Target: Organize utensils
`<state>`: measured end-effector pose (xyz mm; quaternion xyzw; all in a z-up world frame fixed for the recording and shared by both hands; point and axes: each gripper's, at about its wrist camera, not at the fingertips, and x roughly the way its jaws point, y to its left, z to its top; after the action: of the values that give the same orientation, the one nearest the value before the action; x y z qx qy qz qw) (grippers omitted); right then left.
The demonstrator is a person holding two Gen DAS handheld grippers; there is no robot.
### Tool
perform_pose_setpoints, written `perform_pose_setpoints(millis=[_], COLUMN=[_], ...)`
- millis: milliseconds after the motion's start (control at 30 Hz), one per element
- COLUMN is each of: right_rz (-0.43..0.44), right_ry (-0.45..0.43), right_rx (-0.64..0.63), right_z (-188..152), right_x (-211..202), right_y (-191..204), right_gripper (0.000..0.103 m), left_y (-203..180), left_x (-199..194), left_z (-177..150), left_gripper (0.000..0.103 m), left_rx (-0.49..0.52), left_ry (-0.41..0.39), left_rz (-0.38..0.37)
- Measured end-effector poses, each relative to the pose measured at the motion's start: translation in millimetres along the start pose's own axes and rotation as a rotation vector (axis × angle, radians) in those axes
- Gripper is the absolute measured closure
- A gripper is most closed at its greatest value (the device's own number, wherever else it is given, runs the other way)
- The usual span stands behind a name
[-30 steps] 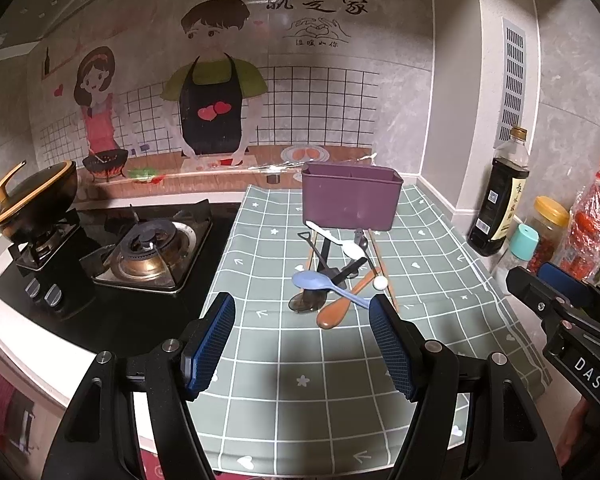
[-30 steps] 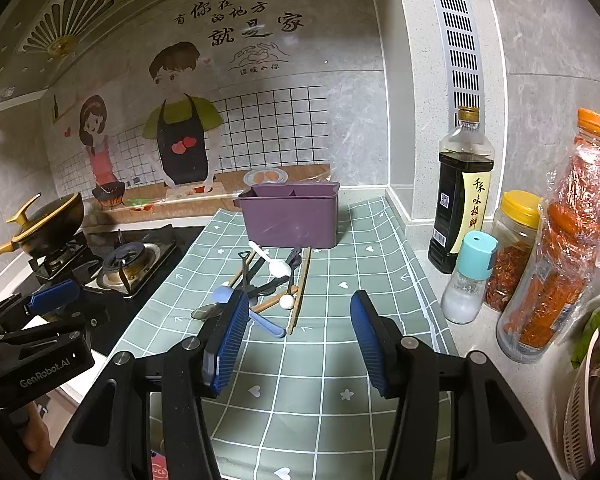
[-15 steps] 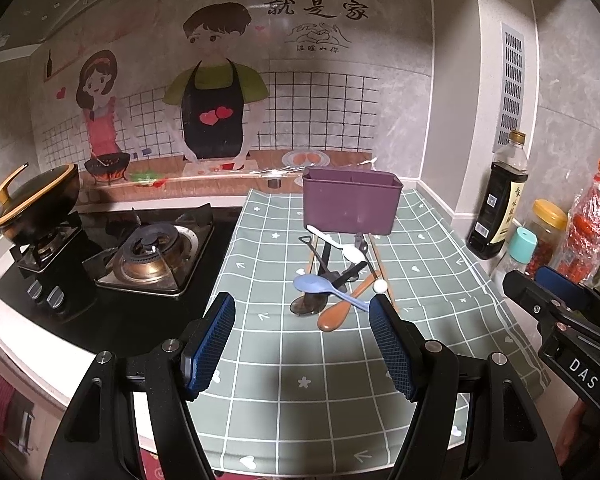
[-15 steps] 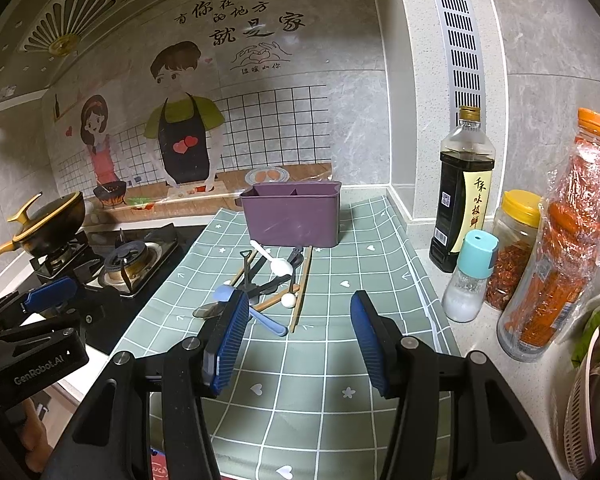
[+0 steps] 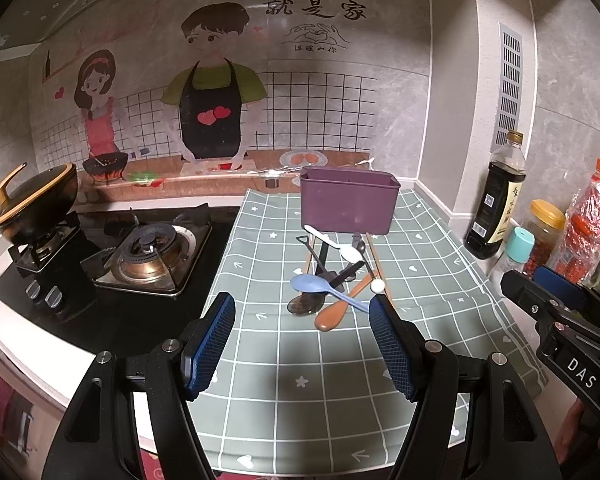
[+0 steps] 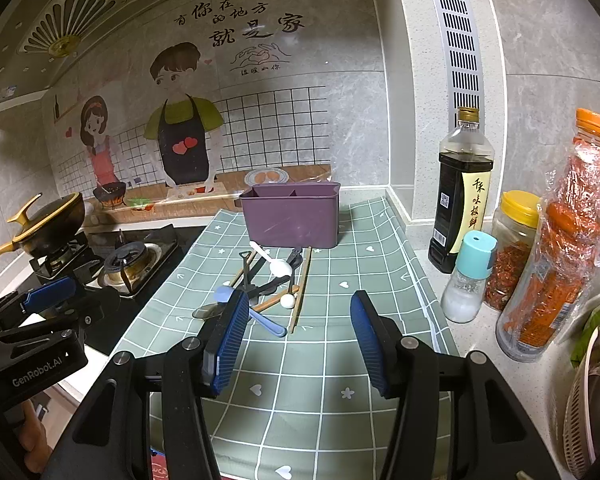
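A pile of utensils lies on the green checked mat (image 5: pixel 284 364) in front of a purple holder box (image 5: pixel 349 205) (image 6: pixel 292 220). On top is a blue spoon (image 5: pixel 320 287) (image 6: pixel 260 316), with a brown wooden spoon (image 5: pixel 340 307), a white spoon (image 5: pixel 340 246) (image 6: pixel 274 262), chopsticks (image 6: pixel 301 292) and dark utensils. My left gripper (image 5: pixel 302 346) hangs open just short of the pile, nothing between its blue pads. My right gripper (image 6: pixel 296 340) is open too, near the pile's right side. Each gripper shows at the edge of the other's view.
A gas stove (image 5: pixel 148 256) and a black pan with a gold handle (image 5: pixel 32 208) sit to the left. Along the right wall stand a soy sauce bottle (image 6: pixel 462 196), a small teal-capped shaker (image 6: pixel 470 276), a yellow-lidded jar (image 6: pixel 514 252) and a wrapped orange bottle (image 6: pixel 560 248).
Both grippers have drifted slightly; the pile and the box look a touch lower and nearer in the views. Nothing was taken hold of.
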<state>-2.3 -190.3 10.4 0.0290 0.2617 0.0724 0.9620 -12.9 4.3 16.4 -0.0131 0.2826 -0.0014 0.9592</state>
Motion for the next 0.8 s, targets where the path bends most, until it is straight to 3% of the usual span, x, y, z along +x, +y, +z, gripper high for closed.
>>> perform_pose_setpoints(millis=[800], right_rz=[-0.004], right_ry=[-0.003], right_rx=[0.003], right_z=[0.6], right_x=[-1.9], right_y=[-1.9], right_gripper=[0.052], left_y=[-6.9], left_x=[5.2], left_z=[-5.3], left_gripper=[0.033], left_rx=[0.004], left_ry=[0.008], left_rz=[-0.009])
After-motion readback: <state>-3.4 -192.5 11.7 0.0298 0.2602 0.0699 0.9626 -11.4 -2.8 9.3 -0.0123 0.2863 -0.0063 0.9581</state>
